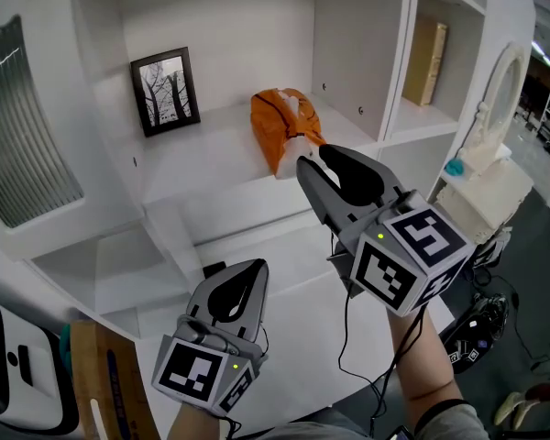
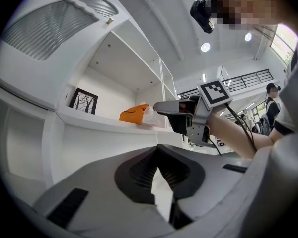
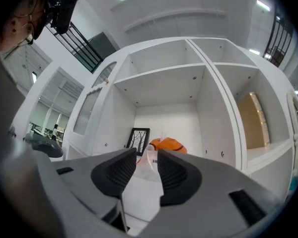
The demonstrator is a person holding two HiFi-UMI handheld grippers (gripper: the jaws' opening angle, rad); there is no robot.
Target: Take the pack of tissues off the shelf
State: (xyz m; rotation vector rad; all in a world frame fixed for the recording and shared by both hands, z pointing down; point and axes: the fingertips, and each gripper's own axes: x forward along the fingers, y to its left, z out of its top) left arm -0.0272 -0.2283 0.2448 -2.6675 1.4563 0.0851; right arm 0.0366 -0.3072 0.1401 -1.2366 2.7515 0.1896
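On the white shelf (image 1: 211,168), in the compartment with the framed tree picture (image 1: 165,90), the orange pack of tissues (image 1: 277,128) lies straight ahead of the right hand-held gripper (image 1: 313,159). That gripper's jaws stand apart with nothing pressed between them, and the pack shows through their gap. The pack's long axis seems to run front to back, its near end towards the jaws. The left hand-held gripper (image 1: 246,271) hangs lower and well short of the shelf, jaws together and empty, so the right is much nearer. From the head view the right jaws cover the pack's near end, and from the right gripper view they hide its base. Whether the tips already touch the wrapper I cannot tell.
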